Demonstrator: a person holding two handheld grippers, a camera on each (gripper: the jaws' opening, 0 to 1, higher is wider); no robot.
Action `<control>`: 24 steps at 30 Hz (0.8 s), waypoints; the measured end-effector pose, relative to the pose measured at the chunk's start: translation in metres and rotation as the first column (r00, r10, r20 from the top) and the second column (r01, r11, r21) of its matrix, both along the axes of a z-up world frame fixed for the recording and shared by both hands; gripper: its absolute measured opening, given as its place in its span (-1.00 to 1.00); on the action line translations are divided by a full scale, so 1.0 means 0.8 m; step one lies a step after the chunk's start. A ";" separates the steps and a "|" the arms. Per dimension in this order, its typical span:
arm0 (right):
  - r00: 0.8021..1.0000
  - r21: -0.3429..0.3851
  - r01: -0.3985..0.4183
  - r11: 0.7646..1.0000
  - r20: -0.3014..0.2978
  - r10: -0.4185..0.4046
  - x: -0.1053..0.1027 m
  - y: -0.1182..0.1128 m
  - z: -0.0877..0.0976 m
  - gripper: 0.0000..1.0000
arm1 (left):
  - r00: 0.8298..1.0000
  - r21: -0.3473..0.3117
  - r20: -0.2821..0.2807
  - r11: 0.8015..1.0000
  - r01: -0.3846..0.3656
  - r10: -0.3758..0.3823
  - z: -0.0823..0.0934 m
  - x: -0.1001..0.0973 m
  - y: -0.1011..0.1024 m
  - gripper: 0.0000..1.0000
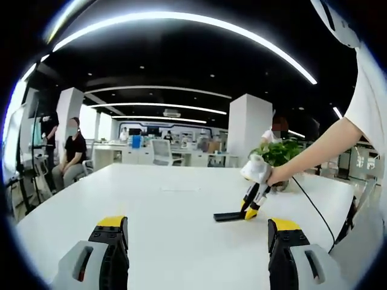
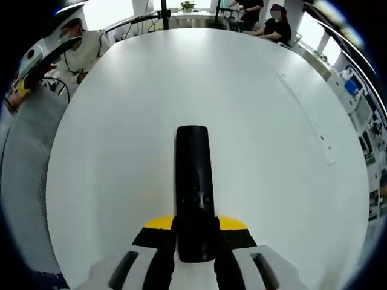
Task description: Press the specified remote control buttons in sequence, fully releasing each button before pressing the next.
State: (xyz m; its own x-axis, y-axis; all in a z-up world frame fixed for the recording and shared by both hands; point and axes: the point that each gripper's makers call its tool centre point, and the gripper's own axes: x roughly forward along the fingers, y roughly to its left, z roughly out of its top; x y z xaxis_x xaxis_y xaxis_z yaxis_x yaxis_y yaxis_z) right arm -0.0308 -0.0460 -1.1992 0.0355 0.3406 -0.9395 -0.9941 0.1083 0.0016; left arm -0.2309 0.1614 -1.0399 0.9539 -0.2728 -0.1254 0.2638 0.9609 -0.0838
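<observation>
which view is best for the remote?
Right gripper view: the black remote lies lengthwise on the white table, close up between the right gripper's fingers. Left gripper view shows it small and edge-on, under that gripper's tip.

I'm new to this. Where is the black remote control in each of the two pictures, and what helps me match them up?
Left gripper view: the remote control lies flat on the white table, right of centre, with the right gripper at its near end.
Right gripper view: the remote runs up the centre from between that view's own jaws.
Shared landmark: the white table, with seated people beyond its far edge.
</observation>
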 end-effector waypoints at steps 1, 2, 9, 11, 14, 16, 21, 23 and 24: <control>1.000 0.003 0.001 1.000 0.003 -0.001 0.000 0.000 0.000 -0.57 | 1.000 0.000 0.000 1.000 0.000 0.000 0.000 0.000 0.000 1.00; 1.000 0.007 0.003 1.000 0.006 -0.003 0.000 -0.001 0.000 -0.57 | 1.000 -0.001 0.000 1.000 0.000 0.000 -0.001 0.000 0.001 1.00; 0.976 0.131 0.215 0.968 0.016 -0.219 -0.009 0.000 0.006 -0.24 | 1.000 -0.013 -0.001 1.000 -0.004 0.004 -0.003 0.001 0.004 1.00; 0.952 0.212 0.293 0.932 0.026 -0.306 -0.012 -0.002 0.013 -0.13 | 1.000 -0.017 -0.004 1.000 -0.011 0.011 -0.005 0.001 0.006 1.00; 0.917 0.291 0.350 0.891 0.087 -0.389 -0.015 -0.013 0.024 0.16 | 1.000 -0.018 -0.016 1.000 -0.010 0.009 -0.008 0.001 0.006 1.00; 0.901 0.322 0.374 0.870 0.095 -0.423 -0.027 -0.021 0.028 0.21 | 0.999 -0.007 -0.035 1.000 -0.007 0.007 -0.014 0.001 0.005 1.00; 0.848 0.439 0.429 0.790 0.106 -0.520 -0.050 -0.032 0.049 0.44 | 0.999 0.003 -0.049 1.000 0.002 -0.001 -0.018 0.000 0.003 1.00; 0.814 0.501 0.440 0.745 0.128 -0.567 -0.059 -0.038 0.067 0.62 | 0.999 -0.001 -0.047 1.000 0.002 -0.002 -0.018 0.000 0.003 1.00; 0.801 0.517 0.450 0.729 0.127 -0.585 -0.064 -0.041 0.072 0.67 | 0.999 -0.004 -0.046 1.000 0.003 -0.003 -0.017 0.000 0.002 1.00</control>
